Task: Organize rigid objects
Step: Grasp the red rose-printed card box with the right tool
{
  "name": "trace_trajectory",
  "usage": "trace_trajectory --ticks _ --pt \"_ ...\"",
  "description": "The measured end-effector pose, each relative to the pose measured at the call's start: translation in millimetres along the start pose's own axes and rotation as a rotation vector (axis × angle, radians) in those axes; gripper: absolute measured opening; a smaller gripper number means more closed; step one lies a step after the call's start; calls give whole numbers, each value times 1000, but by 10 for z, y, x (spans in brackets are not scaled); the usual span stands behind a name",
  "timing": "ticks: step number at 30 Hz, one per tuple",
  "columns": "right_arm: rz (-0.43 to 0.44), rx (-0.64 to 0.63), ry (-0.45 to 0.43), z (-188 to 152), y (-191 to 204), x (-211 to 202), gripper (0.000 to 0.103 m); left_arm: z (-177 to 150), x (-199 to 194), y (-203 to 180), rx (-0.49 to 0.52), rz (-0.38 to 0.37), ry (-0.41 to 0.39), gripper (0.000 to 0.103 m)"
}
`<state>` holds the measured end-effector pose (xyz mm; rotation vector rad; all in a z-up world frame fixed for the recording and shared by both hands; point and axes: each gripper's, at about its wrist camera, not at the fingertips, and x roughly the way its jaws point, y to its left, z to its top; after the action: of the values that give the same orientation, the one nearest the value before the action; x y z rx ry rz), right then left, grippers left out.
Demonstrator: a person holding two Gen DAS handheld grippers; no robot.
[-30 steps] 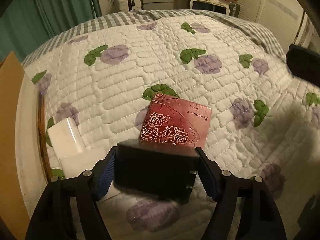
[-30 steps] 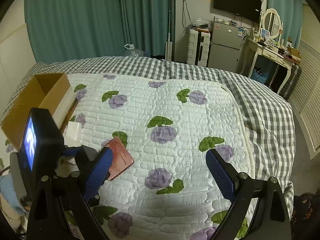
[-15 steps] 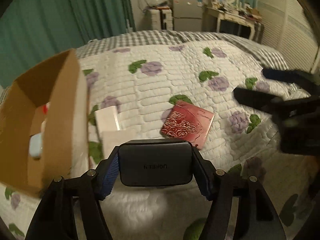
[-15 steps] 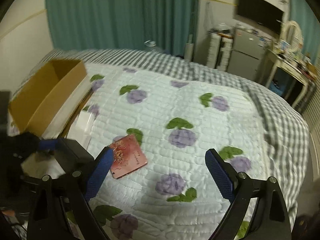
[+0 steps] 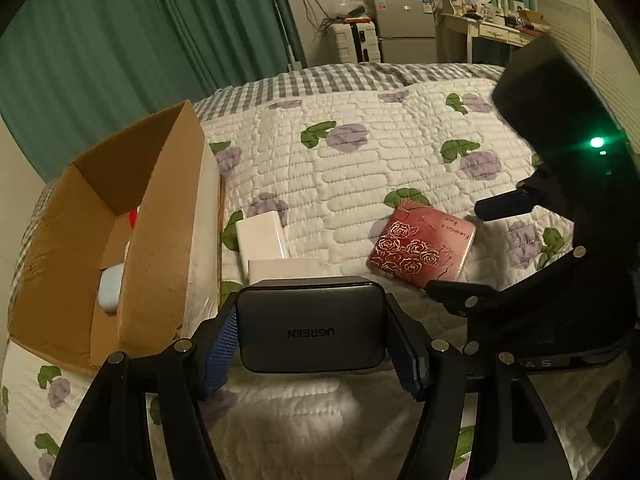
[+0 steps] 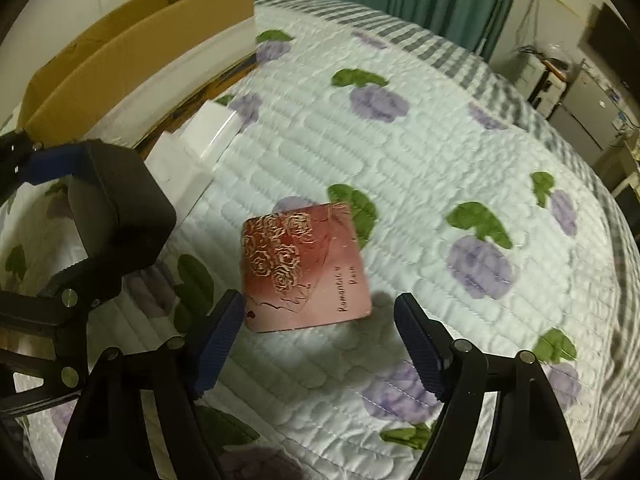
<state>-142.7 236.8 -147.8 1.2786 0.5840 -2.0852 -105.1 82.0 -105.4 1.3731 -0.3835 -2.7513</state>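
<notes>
1. On the bed's quilt (image 5: 360,184), white with purple flowers and green leaves, lie the loose things; a grey checked blanket (image 5: 320,76) shows at its far edge
2. The left gripper (image 5: 312,340) has its jaws clamped on a black charger block (image 5: 310,322), printed UGREEN, held above the quilt; its blue pads (image 5: 218,354) press the block's two short sides
3. In the left wrist view an open cardboard box (image 5: 160,240) stands at 9 o'clock from the block, and inside it a pale blue rounded case (image 5: 110,286) and something red and white that is mostly hidden
4. Two white boxes (image 5: 262,236) lie on the quilt just beside the cardboard box's near wall, at 12 o'clock from the held block, one touching the other
5. A red tin with gold roses (image 6: 304,268) lies flat on the quilt; in the right wrist view it sits at 12 o'clock just ahead of the right gripper (image 6: 320,340)
6. The right gripper's jaws stand wide apart and hold nothing; the left blue fingertip (image 6: 224,324) is close to the tin's near corner, though I cannot tell if they touch
7. In the right wrist view the charger block (image 6: 120,208) appears at 9 o'clock, well apart from the tin, and this view is blurred
8. A teal curtain (image 5: 120,48) hangs behind the bed, with a small fridge (image 5: 404,28) at 1 o'clock in the left wrist view
</notes>
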Motion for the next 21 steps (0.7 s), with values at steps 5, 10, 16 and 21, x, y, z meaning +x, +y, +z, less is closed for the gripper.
trace_trajectory --ticks 5,10,16,21 --pt "-15 -49 21 70 70 154 71 -14 11 -4 1 6 10 68" --pt "-52 -21 -22 12 44 12 70 -17 13 -4 -8 -9 22 68" --pt "-117 24 -75 -75 25 -250 70 -30 -29 -11 -18 -50 32 68" --pt "-209 60 -121 -113 34 -550 70 -12 -170 -6 -28 -79 7 68"
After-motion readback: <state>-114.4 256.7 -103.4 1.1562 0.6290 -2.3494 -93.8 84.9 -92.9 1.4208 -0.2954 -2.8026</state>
